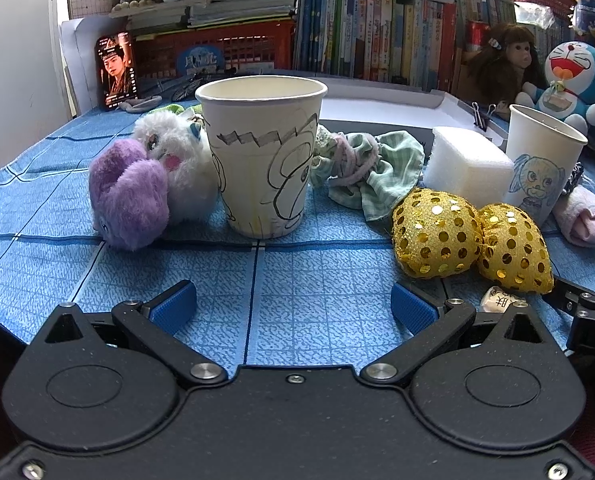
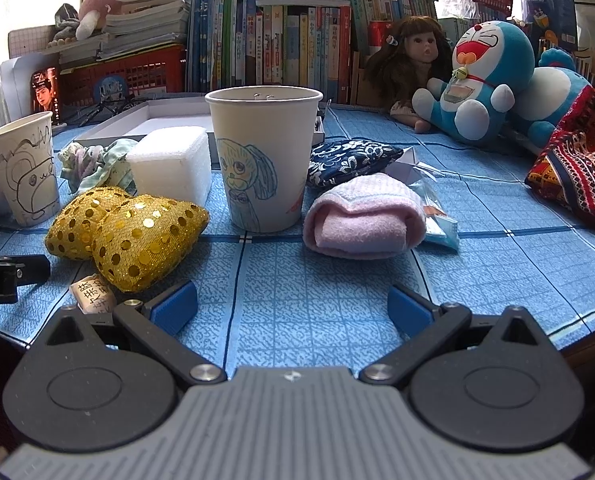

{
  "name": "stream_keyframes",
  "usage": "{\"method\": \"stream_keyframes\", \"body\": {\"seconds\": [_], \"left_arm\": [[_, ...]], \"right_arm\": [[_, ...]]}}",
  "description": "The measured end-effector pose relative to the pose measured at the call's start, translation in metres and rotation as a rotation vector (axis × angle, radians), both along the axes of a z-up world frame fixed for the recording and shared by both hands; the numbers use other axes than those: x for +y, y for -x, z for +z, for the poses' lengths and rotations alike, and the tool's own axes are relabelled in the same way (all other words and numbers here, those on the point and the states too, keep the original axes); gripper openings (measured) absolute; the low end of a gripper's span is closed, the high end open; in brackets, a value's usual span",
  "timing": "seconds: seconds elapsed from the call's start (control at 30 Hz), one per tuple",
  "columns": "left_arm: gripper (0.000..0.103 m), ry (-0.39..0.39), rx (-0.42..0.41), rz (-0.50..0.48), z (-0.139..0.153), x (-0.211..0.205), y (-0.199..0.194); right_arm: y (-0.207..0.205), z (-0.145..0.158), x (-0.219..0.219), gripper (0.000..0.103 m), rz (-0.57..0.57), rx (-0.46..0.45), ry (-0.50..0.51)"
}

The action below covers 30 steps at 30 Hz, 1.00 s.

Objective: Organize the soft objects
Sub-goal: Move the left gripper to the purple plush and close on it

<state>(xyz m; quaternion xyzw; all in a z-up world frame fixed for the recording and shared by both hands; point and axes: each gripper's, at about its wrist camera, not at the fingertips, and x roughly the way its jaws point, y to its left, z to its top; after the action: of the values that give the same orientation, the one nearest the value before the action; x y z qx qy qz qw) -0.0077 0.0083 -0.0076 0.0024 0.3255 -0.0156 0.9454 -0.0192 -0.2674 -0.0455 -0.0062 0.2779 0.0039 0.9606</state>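
Observation:
My left gripper point(image 1: 293, 304) is open and empty above the blue mat, facing a paper cup with a black drawing point(image 1: 262, 156). Left of the cup lie a purple plush point(image 1: 127, 200) and a white plush point(image 1: 177, 160). Right of it are a green checked cloth point(image 1: 377, 168), a white foam block point(image 1: 467, 164) and two gold sequin hearts point(image 1: 473, 240). My right gripper point(image 2: 293, 304) is open and empty, facing a paper cup with a blue dog drawing point(image 2: 263, 156). A rolled pink towel point(image 2: 363, 216) lies right of that cup, the gold hearts point(image 2: 129, 228) to its left.
A dark floral pouch point(image 2: 349, 160) lies behind the towel. A Doraemon plush point(image 2: 481, 80), a doll point(image 2: 409, 68) and a patterned red cloth point(image 2: 577, 172) sit at the right. Books and a red basket point(image 1: 217, 52) line the back. A white tray point(image 2: 153, 120) lies behind the foam.

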Motion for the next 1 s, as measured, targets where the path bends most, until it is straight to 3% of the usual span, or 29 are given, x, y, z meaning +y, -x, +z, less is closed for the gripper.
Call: {"method": "stream_keyframes", "body": {"seconds": [0.53, 1.0], "left_arm": [[0.095, 0.084, -0.011, 0.074, 0.017, 0.031, 0.004], [0.088, 0.076, -0.107, 0.175, 0.038, 0.068, 0.009]], "right_arm": [[0.008, 0.000, 0.003, 0.103, 0.012, -0.051, 0.000], [0.024, 0.019, 0.020, 0.102, 0.131, -0.202, -0.065]]}}
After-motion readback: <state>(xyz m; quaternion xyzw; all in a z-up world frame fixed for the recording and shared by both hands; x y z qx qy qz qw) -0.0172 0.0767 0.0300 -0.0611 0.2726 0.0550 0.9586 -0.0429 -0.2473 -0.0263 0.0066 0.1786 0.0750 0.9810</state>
